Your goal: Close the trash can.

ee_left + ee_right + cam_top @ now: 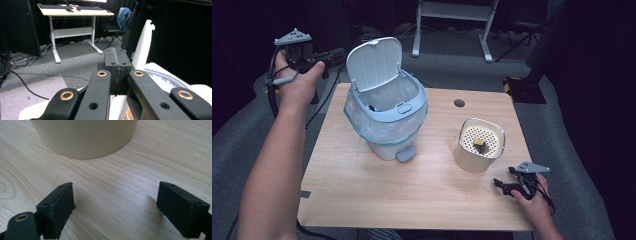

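Observation:
A white pedal bin (387,125) lined with a bluish bag stands at the table's back left, its lid (374,62) up. My left gripper (337,54) hangs off the table's left back corner, just left of the lid, jaws shut with nothing between them. In the left gripper view the closed pads (117,65) point past the lid's edge (143,45). A beige cup (479,145) with a perforated insert holds a small yellow-and-dark piece (479,143). My right gripper (499,184) rests low by the front right edge, open and empty, facing the cup's base (85,137).
The wooden table (362,190) has a round cable hole (459,103) near its back edge. The bin's foot pedal (405,154) sticks out toward me. A white desk frame (452,10) stands on the grey floor behind.

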`<state>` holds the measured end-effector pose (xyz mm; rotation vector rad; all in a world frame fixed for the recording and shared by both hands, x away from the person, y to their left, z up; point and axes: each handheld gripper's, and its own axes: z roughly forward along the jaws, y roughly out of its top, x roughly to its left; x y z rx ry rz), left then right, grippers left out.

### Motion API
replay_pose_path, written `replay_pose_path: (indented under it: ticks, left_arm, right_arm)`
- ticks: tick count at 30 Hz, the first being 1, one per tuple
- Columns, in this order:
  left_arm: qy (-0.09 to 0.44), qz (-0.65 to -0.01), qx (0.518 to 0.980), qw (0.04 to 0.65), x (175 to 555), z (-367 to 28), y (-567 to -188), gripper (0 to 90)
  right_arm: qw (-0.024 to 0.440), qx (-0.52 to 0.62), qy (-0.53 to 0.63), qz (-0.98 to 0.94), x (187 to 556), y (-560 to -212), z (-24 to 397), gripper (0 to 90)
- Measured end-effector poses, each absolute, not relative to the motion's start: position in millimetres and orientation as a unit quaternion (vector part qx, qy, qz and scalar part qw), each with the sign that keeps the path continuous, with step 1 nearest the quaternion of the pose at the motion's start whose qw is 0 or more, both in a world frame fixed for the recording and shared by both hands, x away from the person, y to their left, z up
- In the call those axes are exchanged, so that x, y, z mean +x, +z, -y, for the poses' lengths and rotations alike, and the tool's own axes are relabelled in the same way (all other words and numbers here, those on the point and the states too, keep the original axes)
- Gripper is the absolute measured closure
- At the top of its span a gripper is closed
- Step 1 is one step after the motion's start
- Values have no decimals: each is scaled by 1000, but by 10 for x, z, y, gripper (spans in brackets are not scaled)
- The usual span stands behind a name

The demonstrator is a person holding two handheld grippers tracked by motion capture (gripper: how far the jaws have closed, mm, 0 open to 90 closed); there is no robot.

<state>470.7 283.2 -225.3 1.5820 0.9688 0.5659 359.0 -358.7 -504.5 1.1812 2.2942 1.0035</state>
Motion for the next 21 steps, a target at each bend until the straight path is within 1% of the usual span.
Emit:
replay_pose_path:
  ticks: [4,7,11,21]
  left_arm:
    - [225,-405,675,574,4718,-2797,-2259,900]
    - [230,-401,684,564,4704,-2748,-2272,900]
    - [212,-389,687,576,4659,-2690,-2272,900]
    - [188,-348,725,564,4442,-2407,-2399,900]
  right_arm:
    - [185,419,356,-814,3590,-5045,3587,143]
    - [185,419,356,-814,3590,-5046,3587,144]
    - [185,419,356,-814,3590,-5046,3587,144]
    - [185,419,356,-814,3590,-5046,3587,144]
